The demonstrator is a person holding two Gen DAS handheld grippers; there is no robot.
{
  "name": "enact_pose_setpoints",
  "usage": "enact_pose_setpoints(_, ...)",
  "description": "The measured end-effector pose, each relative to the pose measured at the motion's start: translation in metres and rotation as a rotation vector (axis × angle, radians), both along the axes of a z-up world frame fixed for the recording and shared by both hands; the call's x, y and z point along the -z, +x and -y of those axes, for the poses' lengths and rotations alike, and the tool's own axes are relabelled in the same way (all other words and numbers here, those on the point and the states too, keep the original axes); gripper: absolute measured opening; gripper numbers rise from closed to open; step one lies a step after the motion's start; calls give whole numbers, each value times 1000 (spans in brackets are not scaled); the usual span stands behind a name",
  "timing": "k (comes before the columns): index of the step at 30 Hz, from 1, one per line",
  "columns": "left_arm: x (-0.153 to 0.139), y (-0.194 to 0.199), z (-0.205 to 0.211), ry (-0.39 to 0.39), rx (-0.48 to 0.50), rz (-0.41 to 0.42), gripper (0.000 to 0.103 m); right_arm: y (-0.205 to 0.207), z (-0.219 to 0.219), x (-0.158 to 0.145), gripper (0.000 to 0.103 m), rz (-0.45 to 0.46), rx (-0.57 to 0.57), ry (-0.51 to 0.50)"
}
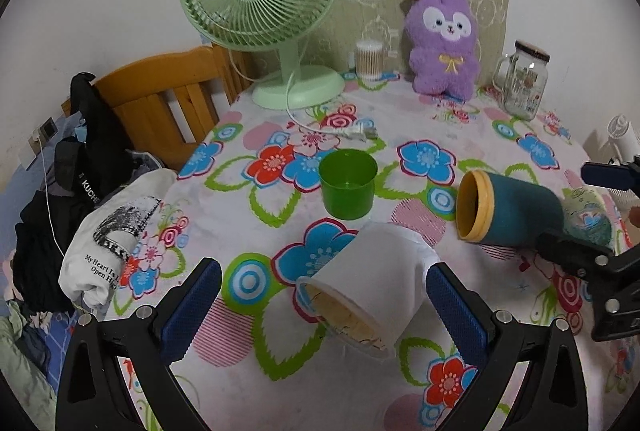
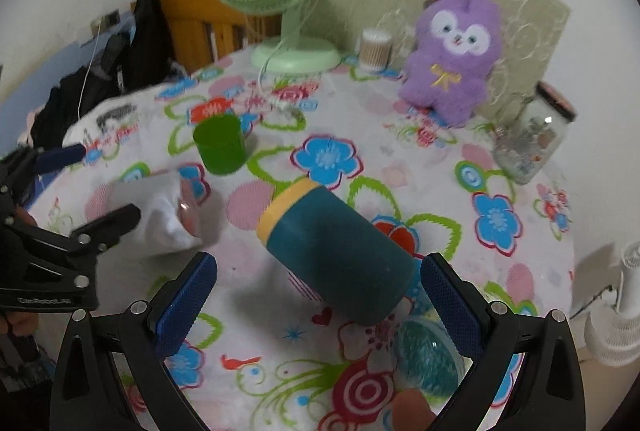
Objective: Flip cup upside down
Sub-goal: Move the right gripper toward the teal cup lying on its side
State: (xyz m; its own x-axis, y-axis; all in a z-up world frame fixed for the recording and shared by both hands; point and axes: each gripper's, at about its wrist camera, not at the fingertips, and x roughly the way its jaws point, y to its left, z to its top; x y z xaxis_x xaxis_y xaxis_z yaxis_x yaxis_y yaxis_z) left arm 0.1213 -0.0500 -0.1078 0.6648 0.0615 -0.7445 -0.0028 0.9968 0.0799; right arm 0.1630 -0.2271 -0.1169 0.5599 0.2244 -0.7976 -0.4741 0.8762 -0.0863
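Three cups on the floral worktop (image 1: 400,119). My left tool (image 1: 324,295) hangs with its blue pads spread wide apart around the white cup (image 1: 368,287), which is tilted on its side, mouth toward the camera; right pad looks close to or touching the cup wall, left pad is clear of it. My right tool (image 2: 316,295) is also spread apart, flanking the teal cup (image 2: 336,255) with the yellow rim, which leans tipped over, mouth pointing away from me. Neither is clamped. The green cup (image 1: 348,183) stands upright behind, mouth up, untouched. My read: both near cups are partway through the flip, not yet mouth-down; green one is left to do.
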Motion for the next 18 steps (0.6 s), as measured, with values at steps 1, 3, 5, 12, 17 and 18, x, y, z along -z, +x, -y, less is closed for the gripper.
enact_pose_setpoints(1,2,2,1,3,-2,-7,103,5,-1,4,103,-15,-10,-12)
enact_pose_setpoints(3,4,5,2,6,-3,-16,103,13,-3,12,103,-40,-32,-31)
enact_pose_setpoints(5,6,8,3,9,-2,-20,103,22,-4,18,102,-60,-56,-55)
enact_pose_setpoints(12,6,10,1,11,-8,-18,103,49,-9,35,102,-152,-104,-88)
enact_pose_setpoints(17,5,9,-4,10,-15,-17,103,55,-15,45,102,-180,-119,-154)
enact_pose_setpoints(18,4,8,-5,10,-16,-16,103,57,-16,46,102,-188,-121,-160)
